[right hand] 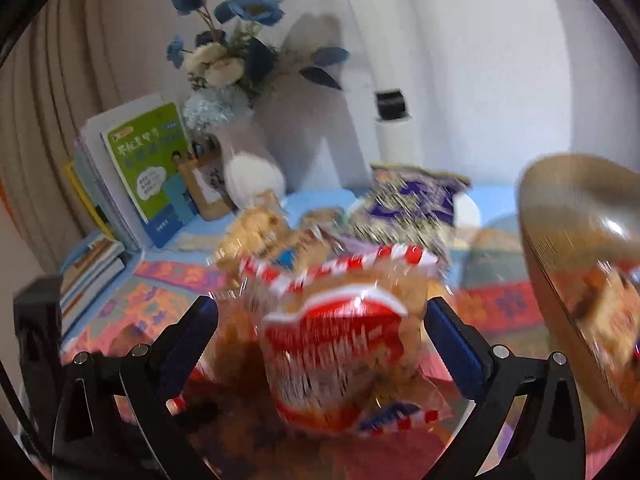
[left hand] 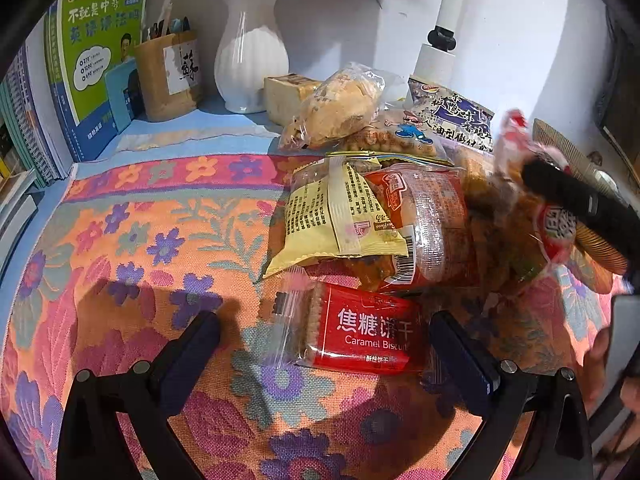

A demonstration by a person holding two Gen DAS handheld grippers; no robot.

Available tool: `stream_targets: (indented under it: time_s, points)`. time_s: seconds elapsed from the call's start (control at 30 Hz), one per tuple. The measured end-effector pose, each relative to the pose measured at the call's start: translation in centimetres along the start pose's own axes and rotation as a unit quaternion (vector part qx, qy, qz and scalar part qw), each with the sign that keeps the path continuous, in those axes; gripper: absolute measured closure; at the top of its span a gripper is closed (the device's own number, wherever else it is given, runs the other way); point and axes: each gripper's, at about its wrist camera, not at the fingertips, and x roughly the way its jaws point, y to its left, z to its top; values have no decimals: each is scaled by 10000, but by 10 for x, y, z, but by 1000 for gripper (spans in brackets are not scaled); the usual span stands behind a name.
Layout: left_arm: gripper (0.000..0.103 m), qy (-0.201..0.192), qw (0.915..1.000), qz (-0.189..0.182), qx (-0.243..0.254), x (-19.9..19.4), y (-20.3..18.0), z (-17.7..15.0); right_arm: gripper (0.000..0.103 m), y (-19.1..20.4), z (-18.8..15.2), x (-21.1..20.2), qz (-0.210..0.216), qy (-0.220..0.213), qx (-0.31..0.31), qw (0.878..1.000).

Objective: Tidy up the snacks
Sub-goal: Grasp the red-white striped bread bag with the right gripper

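Observation:
My left gripper (left hand: 326, 334) is open, low over the floral cloth, with a red Caramel Biscuit pack (left hand: 360, 336) lying between its fingers, untouched. Behind it lies a pile of snacks: a yellow packet (left hand: 332, 220), a red-orange wrapped cake (left hand: 424, 224), a bread bag (left hand: 340, 106) and a dark chip bag (left hand: 452, 114). My right gripper (right hand: 322, 328) has its jaws wide, with a red-and-white striped snack bag (right hand: 340, 344) between them, blurred; whether the pads touch it is unclear. That bag and the right gripper finger (left hand: 580, 204) show at the right in the left wrist view.
A white vase (left hand: 250, 60) with blue flowers, a brown pen holder (left hand: 168, 76) and upright books (left hand: 100, 52) stand at the back left. A woven basket (right hand: 580, 264) sits at the right, with a wrapped snack in it. A white lamp post (left hand: 438, 36) stands behind the pile.

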Motion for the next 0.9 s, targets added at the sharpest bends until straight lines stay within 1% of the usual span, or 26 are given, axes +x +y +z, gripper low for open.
stream_targets:
  time_s: [0.03,0.1,0.13,0.2,0.23,0.27,0.3,0.5,0.63,0.7,0.8,0.87,0.9]
  points:
    - [0,1,10000,2,1,0,0,0,0,-2,-5,1,-71,107,17,9999]
    - [0,0,10000,1,-1,0,0,0,0,-5,-6,8,9,373,129,9992]
    - [0,0,10000,1,1,0,0,0,0,-7,-7,15,-54,519,173,9985]
    - [0,0,10000,1,-1,0,0,0,0,-15,-9,32,-225,979,340,9944]
    - [0,1,10000,12,-8,1,0,1,0,-20,-11,43,-274,1282,474,9902]
    - [0,0,10000,20,-13,1,0,1,0,-17,-9,40,-265,1159,399,9921]
    - [0,1,10000,33,-8,2,0,1,0,-16,-10,41,-167,1174,384,9922]
    - [0,2,10000,30,-9,3,1,2,0,-14,-11,42,-179,1193,382,9920]
    - [0,1,10000,27,-11,3,1,3,0,-10,-11,44,-301,1247,269,9914]
    - [0,-27,10000,-39,-43,1,4,2,0,-9,-11,45,-347,1264,217,9911]
    - [0,-101,9995,-264,-159,-4,9,0,0,-16,-12,38,-176,1151,387,9924]
    - [0,-108,9993,-325,-166,-5,10,0,0,-24,-13,26,13,953,655,9933]
    - [0,-97,9994,-307,-118,-5,8,0,0,-27,-14,24,10,939,716,9930]
